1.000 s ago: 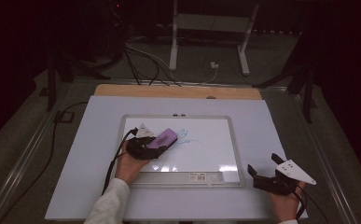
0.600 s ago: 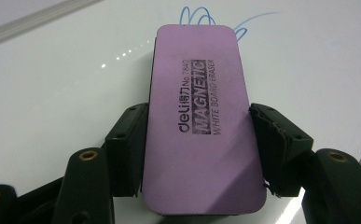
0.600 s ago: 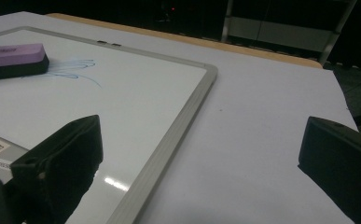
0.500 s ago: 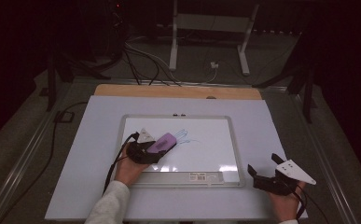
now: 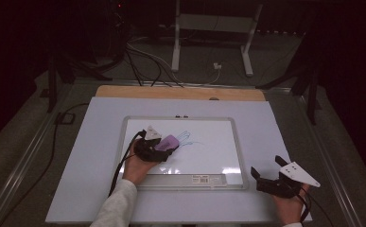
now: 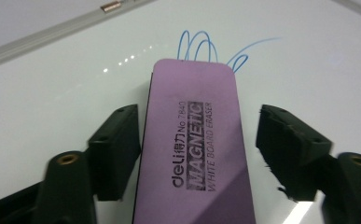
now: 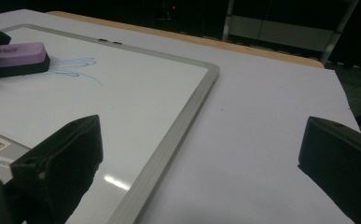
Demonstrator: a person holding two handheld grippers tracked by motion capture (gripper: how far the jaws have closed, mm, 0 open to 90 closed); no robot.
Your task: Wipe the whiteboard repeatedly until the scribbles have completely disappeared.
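From my end: the table (image 5: 76, 156) has the whiteboard (image 5: 232, 142) lying flat on it. On the board sits the purple eraser (image 6: 194, 140), its far end over blue scribbles (image 6: 201, 46). My left gripper (image 6: 197, 144) straddles it; the jaws just eased in a bit, but neither pad's touching. My right gripper (image 7: 201, 158) is wide open, empty, beside the board's frame.

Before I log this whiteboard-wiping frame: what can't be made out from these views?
- Left gripper view: part of the blue scribble lies hidden behind the purple eraser.
- Same view: whether the left gripper fingers press the eraser is unclear.
- High view: the whiteboard label is too small to read.
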